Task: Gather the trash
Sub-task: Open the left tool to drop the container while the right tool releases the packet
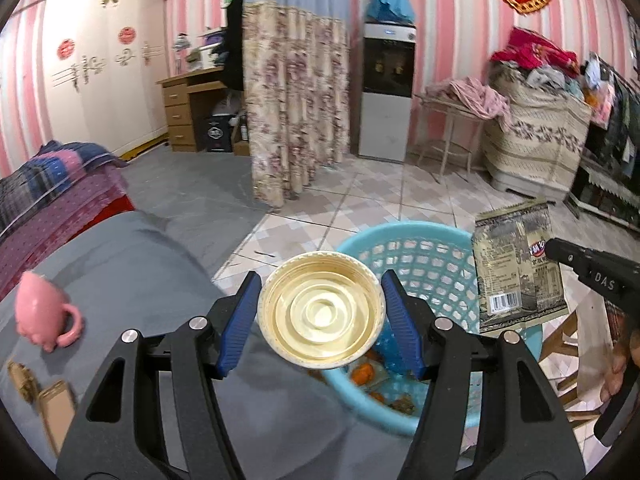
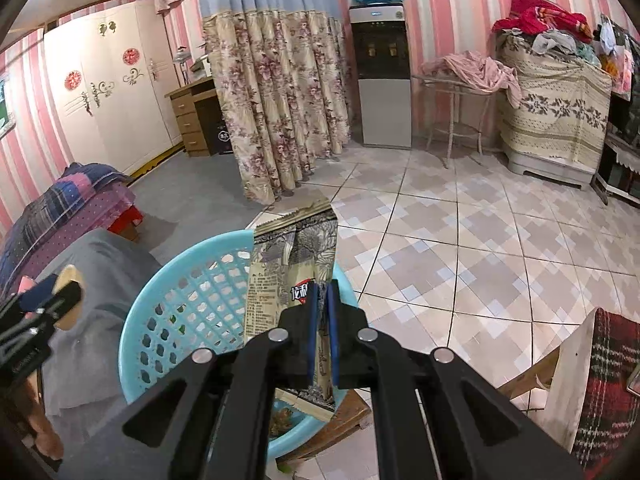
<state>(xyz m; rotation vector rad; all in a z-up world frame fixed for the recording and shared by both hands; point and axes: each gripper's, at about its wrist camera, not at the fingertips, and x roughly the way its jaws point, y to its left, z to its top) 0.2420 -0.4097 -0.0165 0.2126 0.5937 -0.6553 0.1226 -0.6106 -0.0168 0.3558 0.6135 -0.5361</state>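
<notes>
Bed [image 1: 132, 264], grey cover, fills the left of both views; tiled floor [image 2: 460, 248] to the right.

Blue perforated basket [image 1: 424, 264] stands just beside the bed edge. Orange scraps and other bits already lie in its bottom.

Snack wrapper [image 2: 292, 276]: flat foil packet, torn top edge, hanging upright over the right side of the basket. Right tool [image 2: 321, 332] is pinched tight on its lower part, blue pads nearly touching with only the film between them.

Cup [image 1: 322, 312]: shallow cream-coloured plastic container, mouth facing the left wrist camera, empty as far as can be seen. Left tool [image 1: 320, 320] is part-way open and clamps it across the rim, one pad on each side. It sits at the near rim of the basket, partly over the bed edge.

Small items on the bed, apparently not yet collected: pink mug [image 1: 44, 312] and brown scraps [image 1: 40, 396] at lower left.

Risks, judged:
- Cup released here could strike the basket rim and roll onto the bed or floor, since it is not clearly over the opening.
- Wrapper is light and broad; on release it may flutter and catch the rim or land outside.
- Squeezing the thin cup harder could buckle it and pop it out.
- The two tools are close over one basket; they could collide.
</notes>
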